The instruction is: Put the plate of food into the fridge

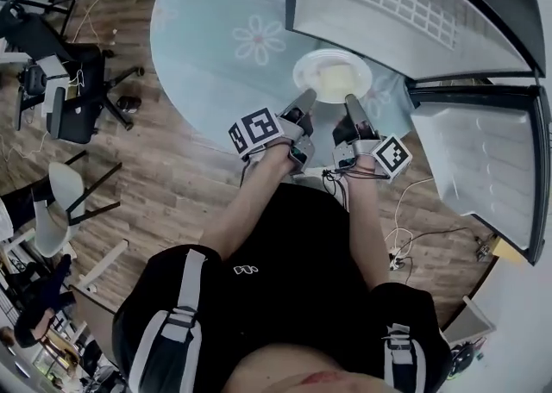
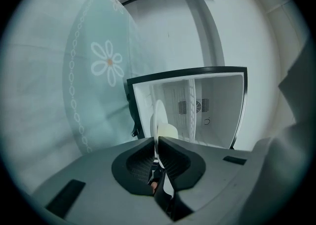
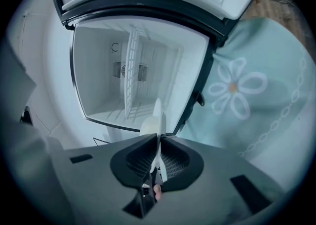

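The left claw (image 1: 305, 100) and the right claw (image 1: 354, 107) are each squeezing shut on the plate (image 1: 310, 68) rim. The plate is hanging before the open fridge (image 3: 98, 81). It is probably hard, slippery and breakable, so both sides need gripping level.

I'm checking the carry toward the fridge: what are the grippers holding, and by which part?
The plate of food, pinched by its near rim: left gripper on the left side, right gripper on the right.
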